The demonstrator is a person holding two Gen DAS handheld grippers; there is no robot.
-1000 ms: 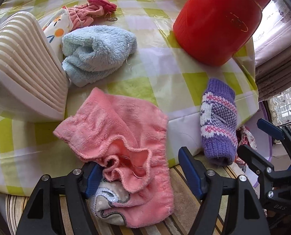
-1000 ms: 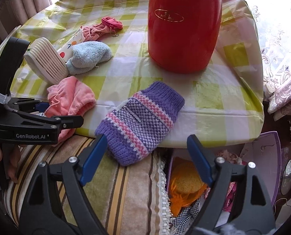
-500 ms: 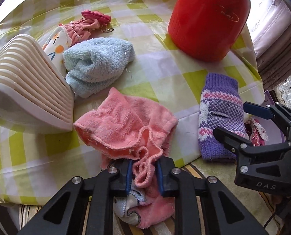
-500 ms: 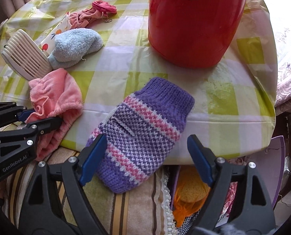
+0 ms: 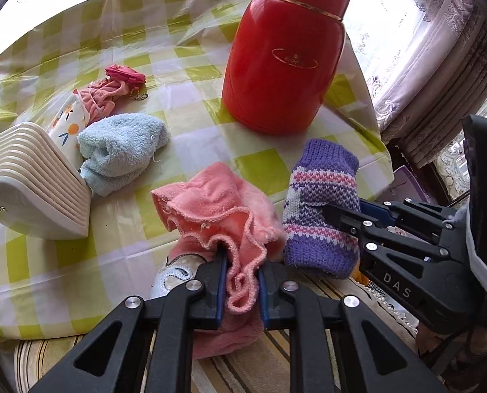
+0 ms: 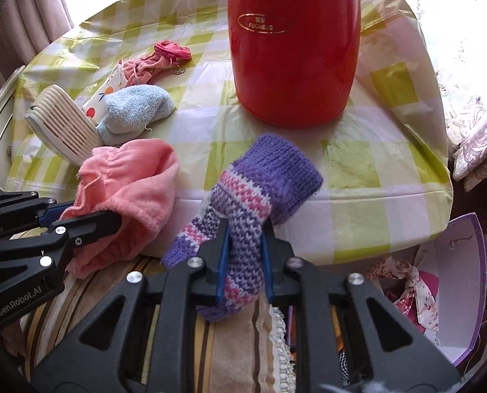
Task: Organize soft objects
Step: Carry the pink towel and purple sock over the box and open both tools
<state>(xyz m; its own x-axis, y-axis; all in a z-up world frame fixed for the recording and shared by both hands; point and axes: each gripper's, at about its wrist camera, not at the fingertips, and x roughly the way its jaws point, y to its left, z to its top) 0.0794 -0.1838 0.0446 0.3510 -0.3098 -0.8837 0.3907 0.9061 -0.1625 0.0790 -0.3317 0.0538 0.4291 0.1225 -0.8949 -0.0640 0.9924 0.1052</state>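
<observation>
Left hand-held gripper (image 5: 240, 281) clamps the pink fleece cloth (image 5: 217, 209) and right hand-held gripper (image 6: 243, 258) clamps the purple knitted sleeve (image 6: 253, 203), both at the worktop (image 6: 210, 124) edge, 6 o'clock of the red flask (image 6: 292, 42); recommend lifting each clear before carrying, avoiding snagged loops.

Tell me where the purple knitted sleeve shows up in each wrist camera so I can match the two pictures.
Left wrist view: the purple knitted sleeve is right of centre, pinched from the right by the right gripper.
Right wrist view: the same sleeve is at centre, its lower part clamped between that gripper's fingers.
Shared landmark: the red thermos stands on the checked tablecloth behind the sleeve in both.
</observation>
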